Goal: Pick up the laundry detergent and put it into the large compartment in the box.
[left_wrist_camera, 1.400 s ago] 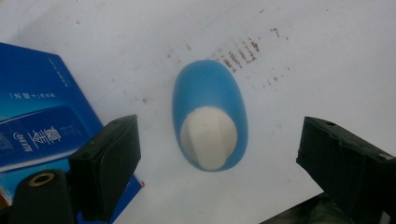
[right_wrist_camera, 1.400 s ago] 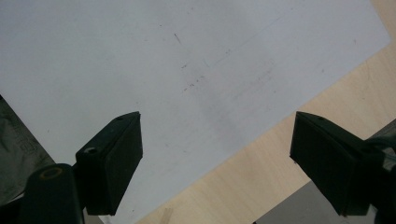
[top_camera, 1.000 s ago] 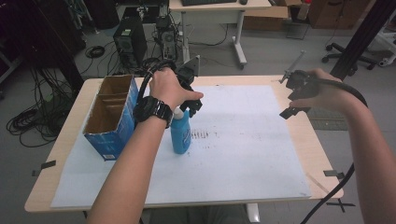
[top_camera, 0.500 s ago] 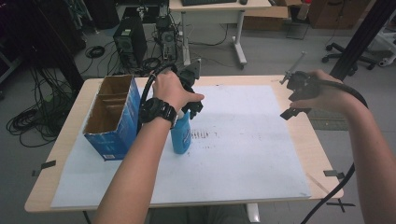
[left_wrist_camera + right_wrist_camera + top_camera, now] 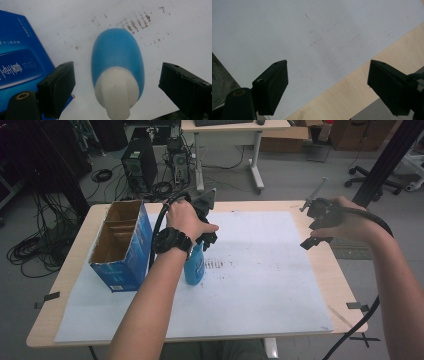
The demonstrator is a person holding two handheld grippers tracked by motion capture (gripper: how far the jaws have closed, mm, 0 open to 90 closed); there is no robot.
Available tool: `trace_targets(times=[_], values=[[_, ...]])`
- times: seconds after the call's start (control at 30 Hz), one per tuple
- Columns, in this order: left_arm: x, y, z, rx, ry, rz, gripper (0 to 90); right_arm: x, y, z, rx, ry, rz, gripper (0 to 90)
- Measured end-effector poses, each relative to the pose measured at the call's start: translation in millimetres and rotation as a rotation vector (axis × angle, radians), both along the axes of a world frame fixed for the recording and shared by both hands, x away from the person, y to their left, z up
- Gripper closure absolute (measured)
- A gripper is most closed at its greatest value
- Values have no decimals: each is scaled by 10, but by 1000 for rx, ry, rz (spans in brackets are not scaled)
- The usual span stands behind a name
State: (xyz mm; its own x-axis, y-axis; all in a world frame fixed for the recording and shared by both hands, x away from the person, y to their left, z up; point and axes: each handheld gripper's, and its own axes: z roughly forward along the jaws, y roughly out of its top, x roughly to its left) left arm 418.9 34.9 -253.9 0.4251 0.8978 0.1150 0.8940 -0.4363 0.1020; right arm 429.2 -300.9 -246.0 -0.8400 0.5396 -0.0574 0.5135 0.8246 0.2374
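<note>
Blue bottle (image 5: 194,265) stands upright on the white sheet (image 5: 260,285) that covers most of the counter (image 5: 345,295), roughly at 9 o'clock from the sheet's centre and just beside the blue carton (image 5: 120,251), which sits at the bottle's 9 o'clock with its top open and its dividers showing. Left tongs (image 5: 207,240) hang directly above the bottle's pale cap (image 5: 116,91), pointed straight down. In the left gripper view the jaws are spread wide, one on each side of the cap with clear sheet between pad and plastic, so nothing is gripped. That straddling stance looks deliberate: the cap is the narrowest part, and centring over it lets the jaws close on the neck from above without tipping the body. The carton's nearness suggests the bottle is bound for one of its compartments, a judgement only. Right tongs (image 5: 315,227) are held aloft at about 3 o'clock, over the sheet's far right edge where bare wood begins; the right gripper view shows the jaws parted, holding nothing, well apart from the bottle, likely kept clear of the left hand's (image 5: 187,220) work. Faint dark scuff marks (image 5: 215,265) lie on the sheet just at the bottle's 3 o'clock.
</note>
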Motion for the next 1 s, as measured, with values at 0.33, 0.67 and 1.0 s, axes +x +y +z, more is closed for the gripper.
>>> trace_targets(times=[0.33,0.67,1.0], values=[[15,3,-108,14,16,18,143,-1,-2,-20,-1,3,-1,166],[35,1,-173,33,32,44,151,-7,-9,-22,1,3,-2,165],[51,-14,-249,27,57,56,152,-8,-24,-45,2,6,-2,165]])
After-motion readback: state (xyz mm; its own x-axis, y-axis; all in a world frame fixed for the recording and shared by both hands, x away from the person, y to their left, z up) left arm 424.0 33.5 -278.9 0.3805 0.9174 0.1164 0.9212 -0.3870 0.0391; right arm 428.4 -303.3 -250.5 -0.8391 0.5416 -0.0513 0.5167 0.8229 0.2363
